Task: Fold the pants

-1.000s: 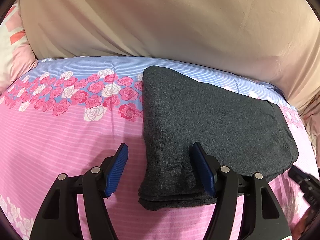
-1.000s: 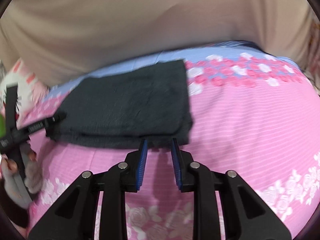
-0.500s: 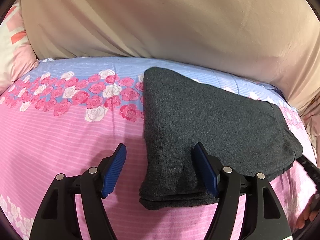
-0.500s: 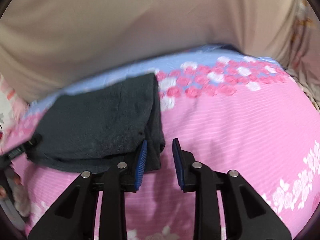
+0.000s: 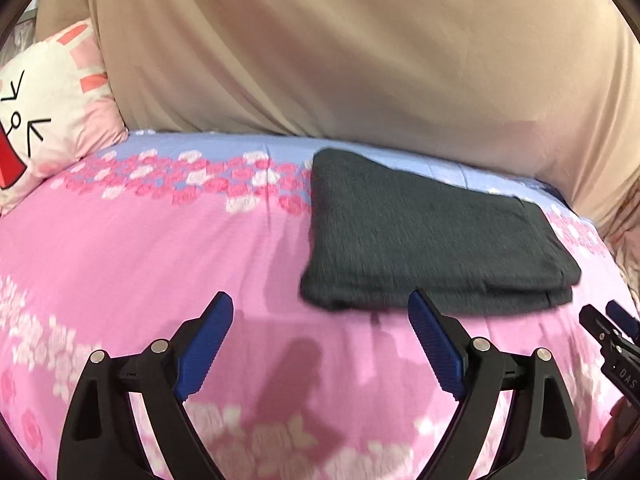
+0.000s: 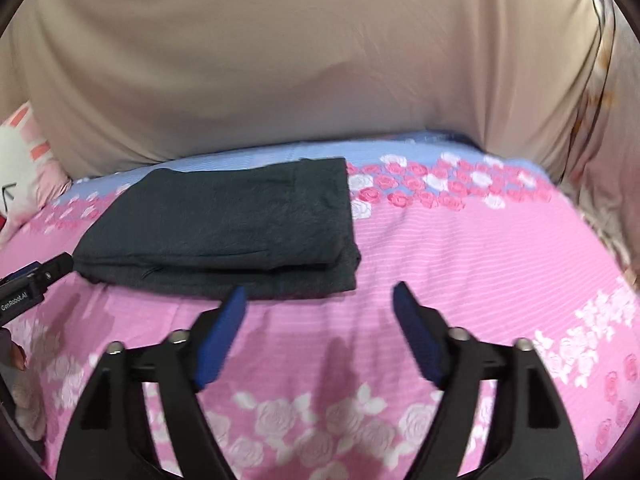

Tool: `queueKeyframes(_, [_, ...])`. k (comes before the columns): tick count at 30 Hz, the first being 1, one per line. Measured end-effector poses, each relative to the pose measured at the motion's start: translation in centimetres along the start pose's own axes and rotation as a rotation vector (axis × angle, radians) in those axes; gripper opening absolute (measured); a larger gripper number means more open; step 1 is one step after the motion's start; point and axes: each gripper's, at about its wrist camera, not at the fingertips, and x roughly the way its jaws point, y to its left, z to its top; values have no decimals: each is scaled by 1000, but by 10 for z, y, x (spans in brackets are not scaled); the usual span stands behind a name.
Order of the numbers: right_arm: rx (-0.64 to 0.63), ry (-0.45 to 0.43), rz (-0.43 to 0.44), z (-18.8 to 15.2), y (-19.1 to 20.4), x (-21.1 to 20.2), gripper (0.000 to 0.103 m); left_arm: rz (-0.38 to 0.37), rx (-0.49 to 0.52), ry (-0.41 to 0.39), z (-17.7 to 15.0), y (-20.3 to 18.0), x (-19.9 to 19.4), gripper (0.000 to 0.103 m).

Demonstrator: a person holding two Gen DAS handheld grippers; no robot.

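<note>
Left wrist view: the pants (image 5: 424,236) are seen folded into a flat stack on the bedspread (image 5: 140,264), with both the left gripper (image 5: 320,348) and right gripper (image 6: 318,332) just opened wide and empty, so little folding appears left.

The folded pants (image 5: 420,236) lay on the bed (image 5: 140,264); a pillow (image 5: 48,112) sat far left of the pants, a draped sheet (image 5: 340,52) behind them.
</note>
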Motion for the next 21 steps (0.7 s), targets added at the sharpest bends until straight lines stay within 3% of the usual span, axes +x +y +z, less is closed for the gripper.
queueKeyframes(4, [19, -10, -18, -10, -4, -15, 97, 16, 0, -19, -12, -4, -13, 87])
queueKeyframes(13, [186, 91, 23, -32, -29, -22, 98, 31, 15, -22, -26, -10, -26, 87])
queueKeyframes(21, [106, 93, 8, -35, -12, -27, 98, 30, 25, -18, -29, -12, -32, 87])
